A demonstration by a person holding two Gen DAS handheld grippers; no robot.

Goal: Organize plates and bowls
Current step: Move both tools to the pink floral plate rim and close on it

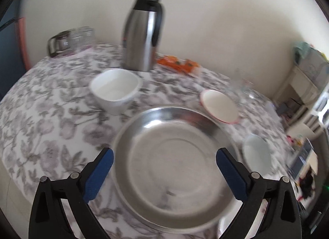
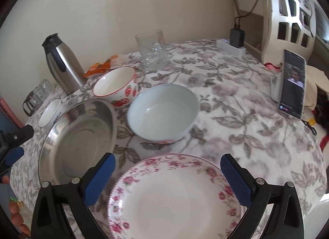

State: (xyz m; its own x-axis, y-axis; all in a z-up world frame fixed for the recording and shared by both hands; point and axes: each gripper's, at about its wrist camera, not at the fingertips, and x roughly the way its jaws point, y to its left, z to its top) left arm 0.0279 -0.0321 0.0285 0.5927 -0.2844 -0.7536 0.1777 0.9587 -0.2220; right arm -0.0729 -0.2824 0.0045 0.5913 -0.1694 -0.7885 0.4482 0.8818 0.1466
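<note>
On a table with grey floral cloth (image 2: 236,119) by a cream wall (image 1: 205,23), steel plate (image 1: 174,156) at center, thermos (image 1: 143,33) at 12 o'clock, left gripper (image 1: 164,154) and right gripper (image 2: 167,161) both with jaws wide apart, holding nothing, floral plate (image 2: 174,198) at 6 o'clock under the right one.

A round stainless-steel plate (image 1: 174,169) is seen lying flat at lower centre. A white ceramic plate with pink floral rim (image 2: 176,198) is laid low in the frame; above it, a pale blue bowl (image 2: 162,111), a strawberry-patterned bowl (image 2: 117,87) and a white cup (image 1: 116,90) are stood upright.
</note>
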